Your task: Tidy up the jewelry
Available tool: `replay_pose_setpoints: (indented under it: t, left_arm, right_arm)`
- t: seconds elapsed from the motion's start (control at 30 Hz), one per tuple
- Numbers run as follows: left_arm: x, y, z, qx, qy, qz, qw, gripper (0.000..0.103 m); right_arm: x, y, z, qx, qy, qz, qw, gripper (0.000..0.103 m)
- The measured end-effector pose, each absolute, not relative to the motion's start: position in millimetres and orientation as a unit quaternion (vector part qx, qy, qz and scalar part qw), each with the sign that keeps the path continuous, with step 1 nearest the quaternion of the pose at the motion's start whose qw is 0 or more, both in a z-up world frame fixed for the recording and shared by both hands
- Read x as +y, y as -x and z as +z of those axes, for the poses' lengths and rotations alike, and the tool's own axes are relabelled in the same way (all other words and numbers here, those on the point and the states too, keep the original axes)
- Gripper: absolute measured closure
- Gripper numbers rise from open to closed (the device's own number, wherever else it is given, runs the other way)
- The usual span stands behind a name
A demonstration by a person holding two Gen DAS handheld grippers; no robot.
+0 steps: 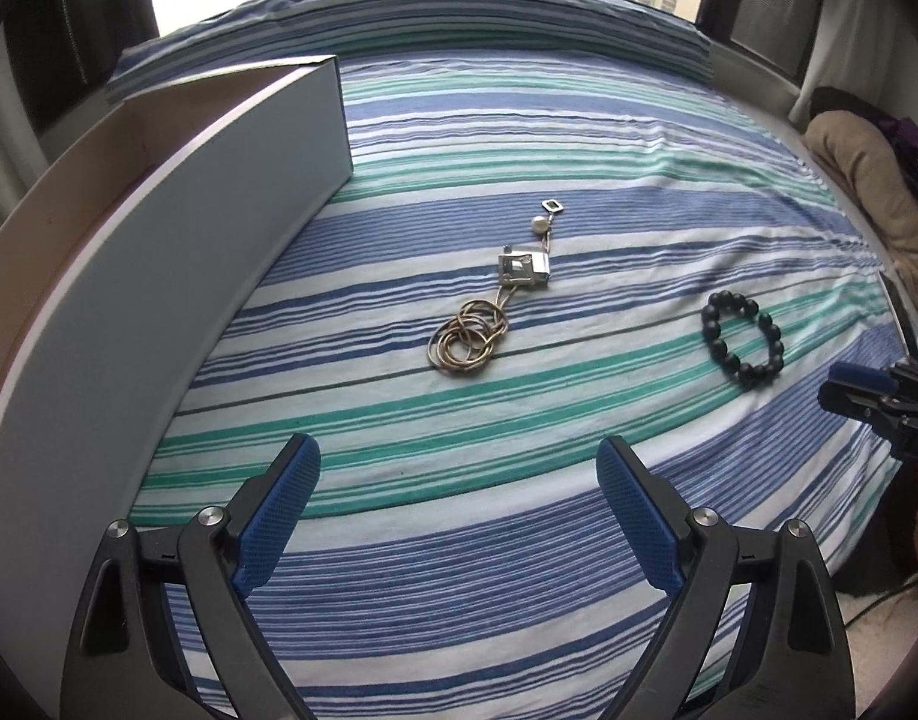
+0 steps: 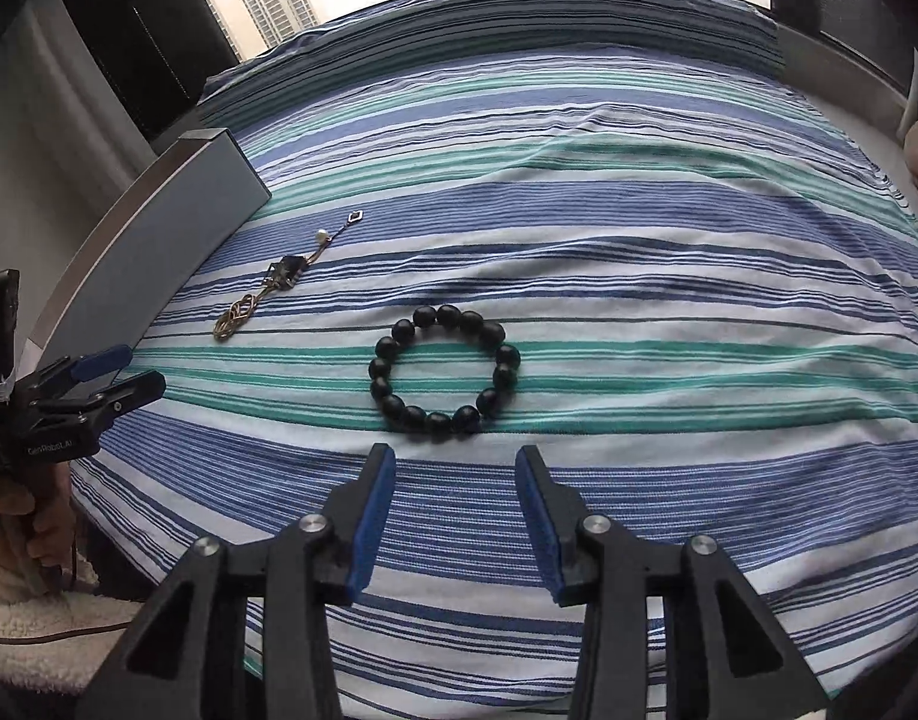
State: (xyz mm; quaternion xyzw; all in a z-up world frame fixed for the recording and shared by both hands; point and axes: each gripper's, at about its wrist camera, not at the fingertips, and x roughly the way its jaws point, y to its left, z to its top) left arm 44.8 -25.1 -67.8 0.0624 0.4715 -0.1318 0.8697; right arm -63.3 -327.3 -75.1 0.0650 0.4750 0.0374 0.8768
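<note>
A gold chain necklace with a square silver pendant and a pearl lies coiled mid-bed, some way ahead of my left gripper, whose jaws stand wide open and empty. To its right rests a black bead bracelet. In the right wrist view that bracelet lies flat just beyond my right gripper, which is open with nothing between its blue pads. The necklace shows farther left there. The left gripper appears at the left edge; the right gripper pokes in at the right edge of the left wrist view.
A grey open box stands along the left side of the striped bed, also seen as the box in the right wrist view. A beige cushion lies at the far right. A window is behind the bed.
</note>
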Motion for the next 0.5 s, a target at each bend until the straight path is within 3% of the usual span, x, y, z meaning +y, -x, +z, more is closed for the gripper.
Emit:
replay_pose_setpoints:
  t: [0.5]
  left_arm:
    - [-30.3,-35.5,-64.1,0.463,-0.091,-0.115,0.874,0.008]
  right_arm:
    - [-293.9,68.7,-72.5,0.469,-0.042,0.055,0.880,0.061]
